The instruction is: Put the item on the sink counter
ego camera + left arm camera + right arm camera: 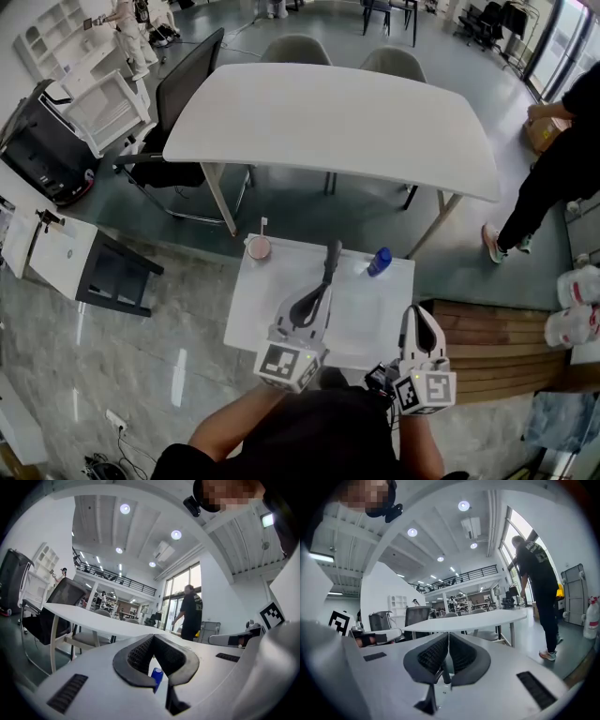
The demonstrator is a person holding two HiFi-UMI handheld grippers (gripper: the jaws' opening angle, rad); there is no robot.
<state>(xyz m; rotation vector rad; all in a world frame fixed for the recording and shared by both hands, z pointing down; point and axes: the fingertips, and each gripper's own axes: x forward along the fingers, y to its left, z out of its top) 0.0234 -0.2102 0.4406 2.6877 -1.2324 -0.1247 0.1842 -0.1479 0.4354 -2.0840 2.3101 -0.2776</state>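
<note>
Nearest the person, the right tool (413, 313) hangs over the near right edge of the small white worktop (367, 323). Its own view shows the jaws clenched tip to tip (448, 634) with nothing gripped. The left tool (331, 251) reaches further across the middle of the same worktop. Its jaws also meet at the tips (153, 637) and hold nothing.

The blue bottle (379, 262) sits on the worktop near the far edge, just to the right of the left tool's tips and apart from them. It is further out than the right tool and touches neither. In the left gripper view its blue top (157, 674) shows through the gap below the closed tips. A pink cup (258, 247) with a straw stands at the far left corner, to the left of the left tool.

Beyond the worktop is a large white table (328, 117) with chairs around it, and a person in dark clothes (562, 159) stands at the right
</note>
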